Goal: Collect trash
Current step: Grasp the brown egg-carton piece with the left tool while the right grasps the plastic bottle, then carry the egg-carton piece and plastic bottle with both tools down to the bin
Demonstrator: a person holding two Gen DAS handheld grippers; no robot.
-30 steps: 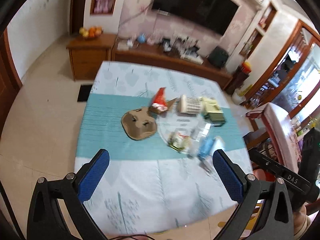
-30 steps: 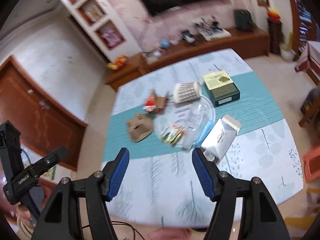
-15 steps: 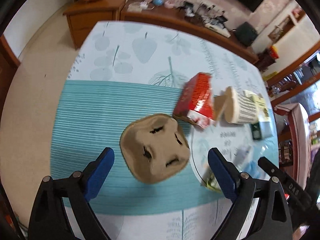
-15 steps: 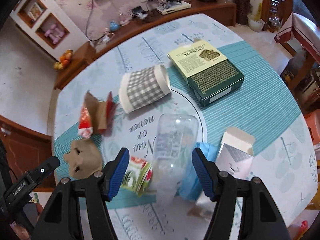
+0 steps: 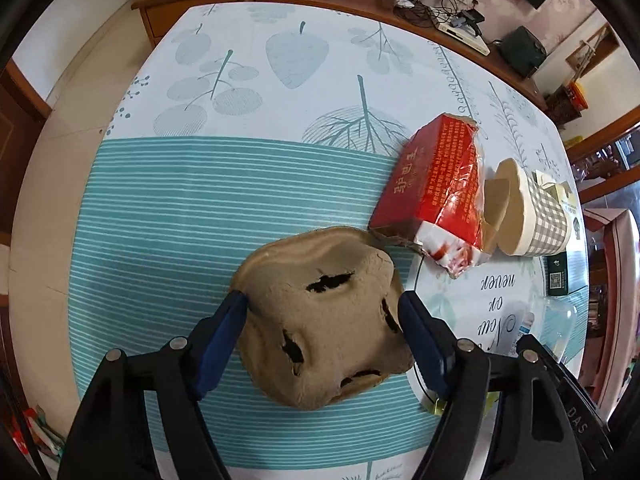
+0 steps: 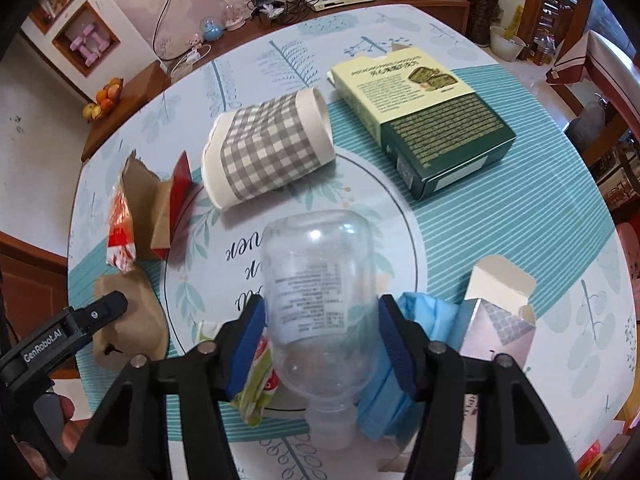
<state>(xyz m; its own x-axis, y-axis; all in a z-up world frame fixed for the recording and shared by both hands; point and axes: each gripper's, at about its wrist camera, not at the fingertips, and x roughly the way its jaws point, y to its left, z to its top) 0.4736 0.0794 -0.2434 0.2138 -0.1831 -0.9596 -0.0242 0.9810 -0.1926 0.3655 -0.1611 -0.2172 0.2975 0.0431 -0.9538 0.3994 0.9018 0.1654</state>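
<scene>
With trash strewn over the table (image 5: pixel 248 184), both tools have just been closing, the left gripper (image 5: pixel 322 316) pinching the pulp tray (image 5: pixel 324 320) at lower centre, the right gripper (image 6: pixel 320 320) straddling the plastic bottle (image 6: pixel 320 280), pads seemingly touching; next, squeeze firm and lift.
</scene>
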